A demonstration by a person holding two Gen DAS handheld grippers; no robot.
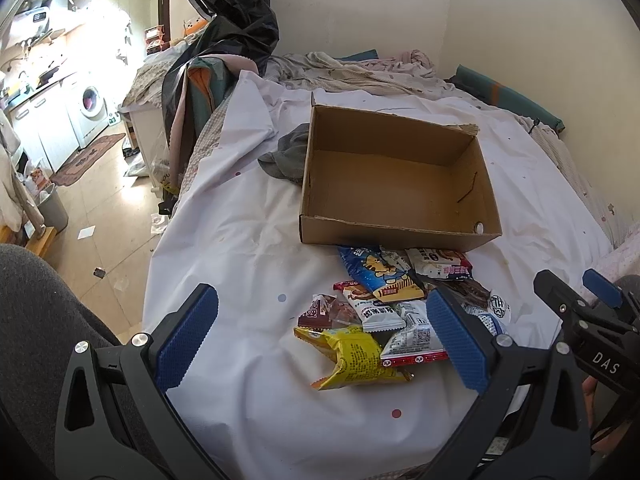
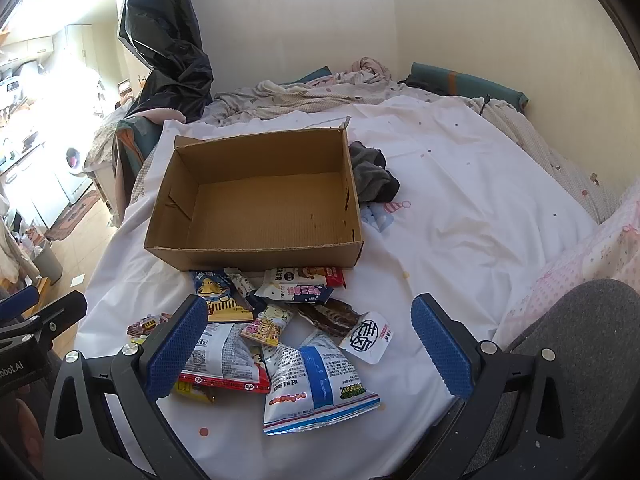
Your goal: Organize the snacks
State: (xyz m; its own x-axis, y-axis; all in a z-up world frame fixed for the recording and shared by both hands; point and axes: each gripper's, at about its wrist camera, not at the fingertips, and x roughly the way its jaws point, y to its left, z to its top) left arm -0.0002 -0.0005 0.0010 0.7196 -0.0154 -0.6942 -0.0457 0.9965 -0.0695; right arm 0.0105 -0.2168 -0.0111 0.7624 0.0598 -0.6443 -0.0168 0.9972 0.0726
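Observation:
An empty cardboard box [image 1: 392, 184] stands on the white bedsheet; it also shows in the right wrist view [image 2: 260, 204]. A pile of several snack packets [image 1: 384, 312] lies just in front of it, among them a yellow packet [image 1: 352, 354] and a blue-and-white packet [image 2: 316, 384]. My left gripper [image 1: 320, 332] is open and empty, hovering over the near side of the pile. My right gripper [image 2: 308, 340] is open and empty above the pile; it also shows at the right edge of the left wrist view [image 1: 576, 292].
A grey cloth [image 2: 372, 176] lies beside the box. Rumpled bedding [image 2: 320, 88] and a green pillow [image 2: 468, 84] lie along the wall. A black bag [image 1: 236, 20] hangs at the bed's far left. The floor and kitchen with a washing machine [image 1: 92, 108] are left.

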